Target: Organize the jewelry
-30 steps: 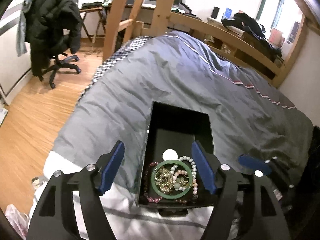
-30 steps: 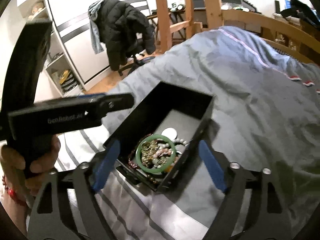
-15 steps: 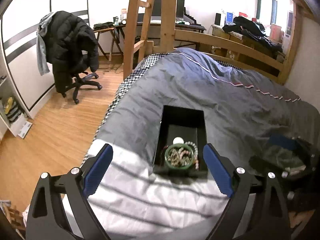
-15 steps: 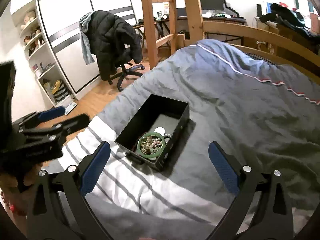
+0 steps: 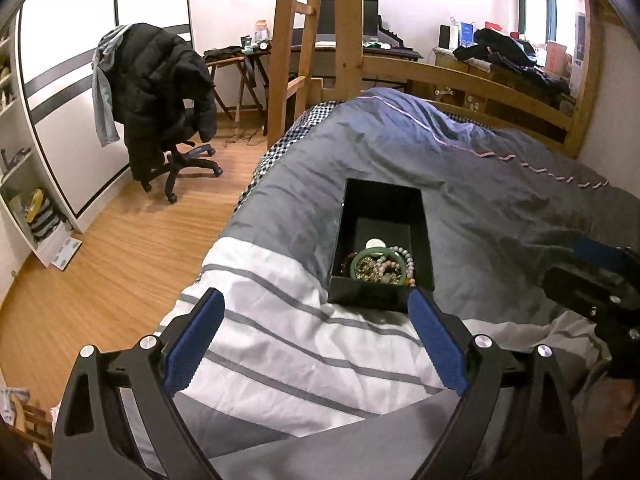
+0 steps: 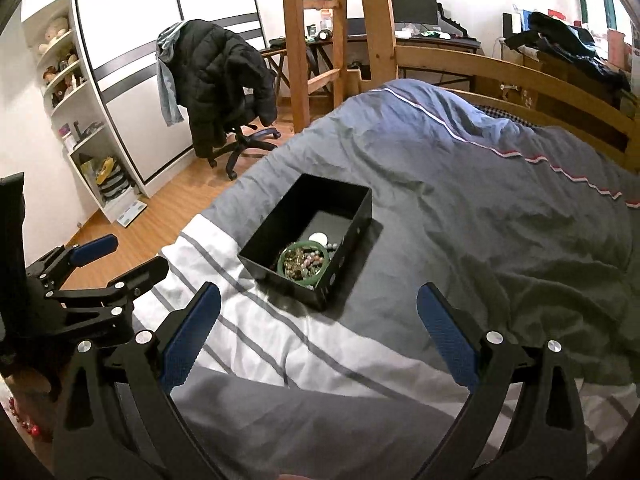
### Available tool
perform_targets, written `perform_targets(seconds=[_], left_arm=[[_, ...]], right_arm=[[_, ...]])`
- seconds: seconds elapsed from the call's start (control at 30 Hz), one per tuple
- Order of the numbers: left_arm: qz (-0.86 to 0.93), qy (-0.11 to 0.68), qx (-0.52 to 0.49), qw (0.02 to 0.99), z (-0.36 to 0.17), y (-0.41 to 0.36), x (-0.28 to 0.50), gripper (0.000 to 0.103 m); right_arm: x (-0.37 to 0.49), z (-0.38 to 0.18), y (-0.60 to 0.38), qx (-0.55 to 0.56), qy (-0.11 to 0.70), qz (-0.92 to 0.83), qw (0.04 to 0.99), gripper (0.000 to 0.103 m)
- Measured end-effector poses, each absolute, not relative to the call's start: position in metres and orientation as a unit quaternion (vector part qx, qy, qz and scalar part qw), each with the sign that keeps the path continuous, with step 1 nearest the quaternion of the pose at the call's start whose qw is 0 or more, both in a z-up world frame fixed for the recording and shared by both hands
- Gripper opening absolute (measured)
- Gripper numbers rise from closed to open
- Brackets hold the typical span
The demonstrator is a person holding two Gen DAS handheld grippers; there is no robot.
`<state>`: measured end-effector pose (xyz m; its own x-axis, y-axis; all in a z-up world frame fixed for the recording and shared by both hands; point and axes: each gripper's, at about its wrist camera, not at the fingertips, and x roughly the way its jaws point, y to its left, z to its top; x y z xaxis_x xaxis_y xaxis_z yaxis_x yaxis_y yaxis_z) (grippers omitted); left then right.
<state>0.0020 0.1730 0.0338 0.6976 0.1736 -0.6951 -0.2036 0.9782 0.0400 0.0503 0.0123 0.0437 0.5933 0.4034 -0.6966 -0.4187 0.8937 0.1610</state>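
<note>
Bedroom with a wooden floor; a bed (image 5: 460, 168) under a grey duvet fills most of both views, with a white striped part of the cover near the cameras. On the duvet lies a black box (image 5: 382, 200), open at the top, and the jewelry (image 5: 378, 266) is heaped at its near end: a green bangle (image 6: 304, 261) with bead bracelets inside and around it. The left claw (image 5: 316, 342) is spread wide and holds nothing; the box lies straight ahead of it, its long axis pointing away from the claw. The right claw (image 6: 318, 336) is also spread and empty; from it the box lies ahead and slightly left, turned on a diagonal. I judge the left claw better lined up for reaching in.
</note>
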Motion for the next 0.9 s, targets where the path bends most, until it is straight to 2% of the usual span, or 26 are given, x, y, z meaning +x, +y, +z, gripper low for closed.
perform_targets(seconds=[0.3, 0.9], left_arm=[[0.100, 0.355, -0.021, 0.929, 0.024, 0.170, -0.007, 0.092], [0.095, 0.370, -0.013, 0.924, 0.015, 0.165, -0.005, 0.092]], right_arm=[[0.037, 0.033, 0.016, -0.027, 0.384, 0.222, 0.896, 0.097], [0.035, 0.023, 0.016, -0.007, 0.390, 0.221, 0.894, 0.097]])
